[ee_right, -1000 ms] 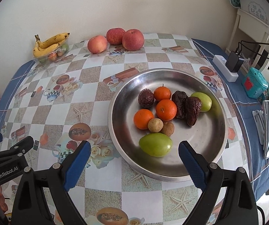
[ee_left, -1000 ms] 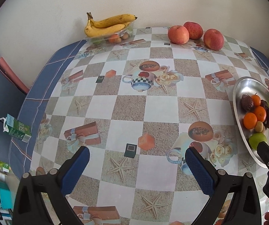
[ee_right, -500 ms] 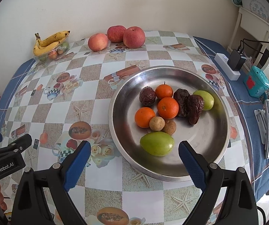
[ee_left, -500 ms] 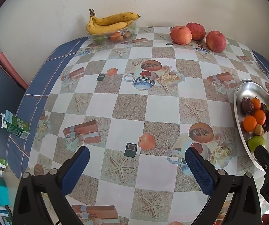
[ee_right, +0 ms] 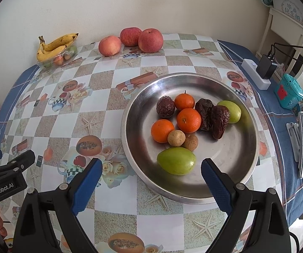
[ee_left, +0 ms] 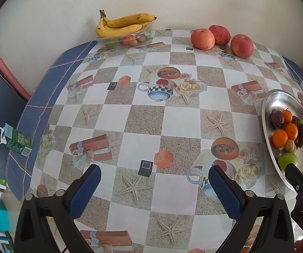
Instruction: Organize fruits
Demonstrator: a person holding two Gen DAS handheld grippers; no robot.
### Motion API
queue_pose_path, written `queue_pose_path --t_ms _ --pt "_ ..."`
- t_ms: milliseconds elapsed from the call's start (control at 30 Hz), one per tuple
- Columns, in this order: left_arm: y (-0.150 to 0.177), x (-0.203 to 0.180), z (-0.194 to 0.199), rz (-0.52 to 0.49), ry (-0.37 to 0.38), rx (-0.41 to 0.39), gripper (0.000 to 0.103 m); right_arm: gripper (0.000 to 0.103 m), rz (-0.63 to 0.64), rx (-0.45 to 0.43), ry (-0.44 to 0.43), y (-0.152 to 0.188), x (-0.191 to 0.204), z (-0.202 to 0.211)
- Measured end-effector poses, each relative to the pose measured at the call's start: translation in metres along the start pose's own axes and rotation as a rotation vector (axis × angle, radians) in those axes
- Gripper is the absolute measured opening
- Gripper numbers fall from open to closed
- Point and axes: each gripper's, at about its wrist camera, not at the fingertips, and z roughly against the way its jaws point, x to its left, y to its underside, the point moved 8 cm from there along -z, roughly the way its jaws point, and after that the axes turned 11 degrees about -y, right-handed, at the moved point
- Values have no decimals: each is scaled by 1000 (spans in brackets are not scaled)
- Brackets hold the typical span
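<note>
— What is seen, taken from left to right?

— The left tongs (ee_left: 154, 186) are held wide apart over bare desk (ee_left: 178, 124), nothing gripped. At the far left edge a bunch of bananas (ee_right: 54, 46) is laid across a clear tray, stems toward the wall, tips toward the right. Three apples (ee_right: 131, 40) are grouped next along the back. The steel bowl (ee_right: 244, 168) is set right of centre, and the right tongs (ee_right: 149, 181) are spread open just in front of it, empty.

— And inside the bowl?

— A green mango-shaped fruit (ee_right: 176, 160) is found nearest the tongs, its long axis lying left to right, the narrower end toward the left. Behind it two small brown longans (ee_right: 176, 138), three oranges (ee_right: 188, 119), wrinkled dark fruits (ee_right: 220, 120) and a second green fruit (ee_right: 231, 111) are clustered.

— How is the near green fruit likely to handle?

— It is judged firm, smooth-skinned and fairly light — slippery on curved steel. It is best taken across its short axis at the widest part, with moderate pressure so no bruise is left. The longans may be rolled if nudged.
</note>
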Motion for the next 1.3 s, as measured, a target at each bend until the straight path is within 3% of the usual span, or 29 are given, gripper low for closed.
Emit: queue_pose_path --t_ms 667,1300 --pt "1 -3 0 3 22 7 103 95 -4 2 -2 0 0 0" --pt "-1 1 4 5 -3 -13 103 95 -5 1 -3 0 -1 0"
